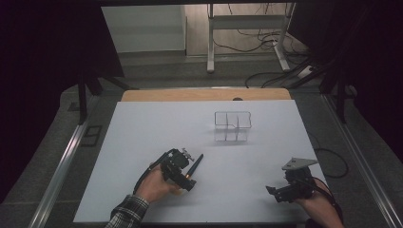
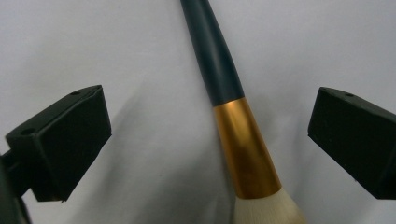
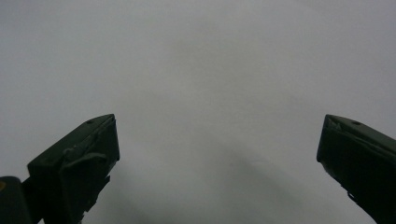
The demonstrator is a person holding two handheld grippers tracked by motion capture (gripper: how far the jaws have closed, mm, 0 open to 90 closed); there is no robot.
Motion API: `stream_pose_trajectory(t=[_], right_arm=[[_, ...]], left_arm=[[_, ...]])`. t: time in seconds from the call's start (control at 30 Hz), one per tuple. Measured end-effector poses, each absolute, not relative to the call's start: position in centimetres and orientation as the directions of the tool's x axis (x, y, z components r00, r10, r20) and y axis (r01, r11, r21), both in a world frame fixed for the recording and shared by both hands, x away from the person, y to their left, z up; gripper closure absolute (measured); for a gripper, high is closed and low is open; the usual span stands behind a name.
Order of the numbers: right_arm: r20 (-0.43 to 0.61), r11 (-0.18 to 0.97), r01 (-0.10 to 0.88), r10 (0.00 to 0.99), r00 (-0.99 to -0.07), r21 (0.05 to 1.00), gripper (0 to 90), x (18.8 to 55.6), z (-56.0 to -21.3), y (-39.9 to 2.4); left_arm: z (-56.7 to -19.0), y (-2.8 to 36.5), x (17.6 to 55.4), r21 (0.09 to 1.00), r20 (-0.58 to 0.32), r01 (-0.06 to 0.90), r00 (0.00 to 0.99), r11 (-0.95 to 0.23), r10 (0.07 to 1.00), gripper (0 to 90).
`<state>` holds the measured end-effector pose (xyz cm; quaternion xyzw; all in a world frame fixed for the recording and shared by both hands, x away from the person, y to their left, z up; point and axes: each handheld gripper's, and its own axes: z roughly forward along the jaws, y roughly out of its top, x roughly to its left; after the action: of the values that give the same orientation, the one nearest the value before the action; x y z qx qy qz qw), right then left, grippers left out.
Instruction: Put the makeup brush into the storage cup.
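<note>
We are wearing a plaid sleeve on the left, gripping black two-jaw grippers, left gripper, right gripper carrying a grey three-cornered plate, dark cables trailing.

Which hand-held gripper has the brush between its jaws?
The left hand-held gripper: its open jaws straddle the dark-handled, gold-ferruled makeup brush lying on the white table. The right hand-held gripper has bare table between its jaws.

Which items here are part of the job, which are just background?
In the job:
- dark-handled makeup brush with gold ferrule and pale bristles, lying between the open left tongs
- clear plastic divided organiser

Lying about:
- white metal stand
- black floor cables
</note>
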<state>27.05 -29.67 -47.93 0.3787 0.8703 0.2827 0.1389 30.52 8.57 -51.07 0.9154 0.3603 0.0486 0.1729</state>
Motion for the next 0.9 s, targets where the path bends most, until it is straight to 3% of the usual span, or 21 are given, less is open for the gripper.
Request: stream_pose_trajectory(t=[0.27, 0.5, 0.53, 0.57, 0.6, 0.9], right_arm=[[-0.028, 0.557, 0.58, 0.735, -0.677, 0.595, 0.0, 27.03, -47.94, -29.63], [-0.029, 0.558, 0.579, 0.734, -0.679, 0.594, 0.0, 27.02, -47.95, -29.6], [-0.027, 0.558, 0.581, 0.735, -0.678, 0.593, 0.0, 27.0, -47.95, -29.59], [-0.029, 0.56, 0.58, 0.734, -0.679, 0.591, 0.0, 26.99, -47.95, -29.58], [-0.029, 0.561, 0.58, 0.733, -0.679, 0.591, 0.0, 26.99, -47.95, -29.58], [-0.029, 0.561, 0.579, 0.733, -0.68, 0.591, 0.0, 26.98, -47.94, -29.58]], left_arm=[[-51.68, 8.13, 30.31, 0.326, -0.016, 0.643, 0.737, -0.693, 0.676, 3.9], [-51.35, 8.33, 30.16, 0.329, -0.059, 0.639, 0.748, -0.695, 0.661, 24.6], [-51.12, 8.45, 30.1, 0.33, -0.062, 0.638, 0.75, -0.696, 0.658, 32.2], [-50.96, 8.56, 30.1, 0.329, -0.062, 0.635, 0.753, -0.699, 0.655, 59.8], [-50.79, 8.76, 30.15, 0.326, -0.076, 0.64, 0.751, -0.696, 0.655, 71.4], [-50.76, 9.04, 30.29, 0.323, -0.084, 0.634, 0.759, -0.703, 0.645, 72.1]])
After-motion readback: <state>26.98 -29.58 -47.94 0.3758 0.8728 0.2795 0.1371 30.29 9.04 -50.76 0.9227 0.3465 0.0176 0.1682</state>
